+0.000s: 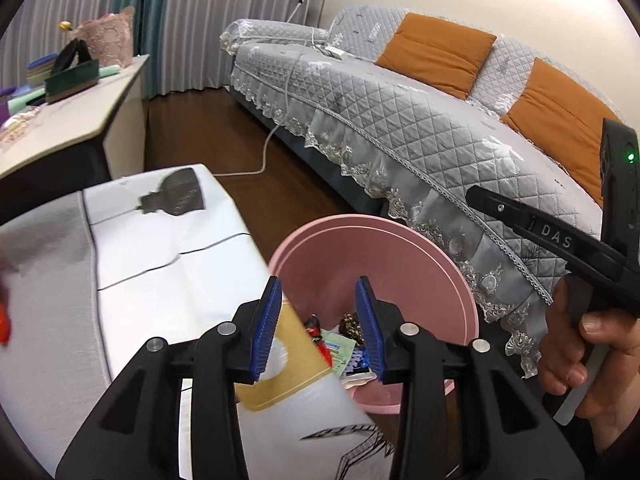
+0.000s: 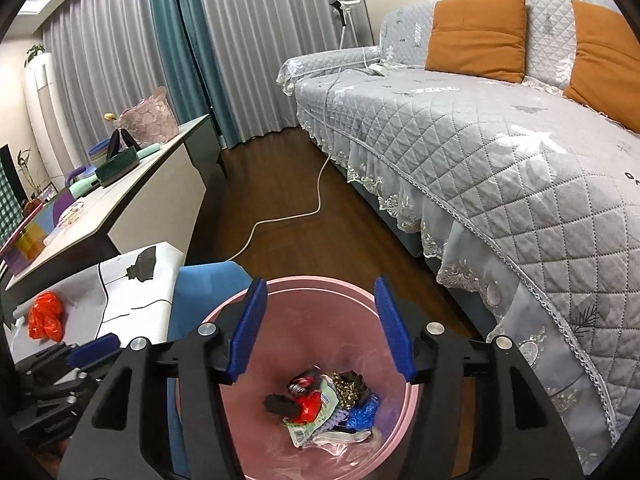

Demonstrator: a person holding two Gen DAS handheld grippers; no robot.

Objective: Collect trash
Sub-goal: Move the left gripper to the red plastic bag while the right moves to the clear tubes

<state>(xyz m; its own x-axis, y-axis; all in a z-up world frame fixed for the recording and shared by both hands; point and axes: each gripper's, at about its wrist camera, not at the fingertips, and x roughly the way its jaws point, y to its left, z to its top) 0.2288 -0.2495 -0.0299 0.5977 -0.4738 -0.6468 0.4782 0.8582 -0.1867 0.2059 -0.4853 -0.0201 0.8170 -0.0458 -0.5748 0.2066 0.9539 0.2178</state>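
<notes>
In the right wrist view we hold our right gripper (image 2: pixel 320 328) over the round pink plastic bin (image 2: pixel 392 432) at the bottom centre of the frame, its blue-padded jaws standing apart with nothing between them. At the bottom of that bin lies a small heap of crumpled wrappers (image 2: pixel 324 408), red, blue, green-and-white and dark speckled pieces lying against one another. To the lower left, on the low white-covered table (image 2: pixel 136 300), sits a crumpled orange-red plastic bag (image 2: pixel 45 316), well apart from the bin, and a dark fan-shaped patch (image 2: pixel 142 266) marks the cloth farther back. A blue panel (image 2: pixel 200 292) stands between the table and the bin. In the left wrist view our left gripper (image 1: pixel 318 324) hangs at the bottom centre, over the table's near edge and the bin's rim; its jaws also stand apart and clamp nothing, though a tan card with a white round spot (image 1: pixel 288 356) shows between and below them, and we cannot tell whether it touches a pad. At the right edge of that frame our right hand (image 1: pixel 576 344) wraps the black handle of the other gripper. The grey quilted sofa (image 2: pixel 500 168) with orange cushions (image 2: pixel 478 36) fills the upper right of both frames, and a white cable (image 2: pixel 280 220) trails across the dark wooden floor (image 2: pixel 328 248).
</notes>
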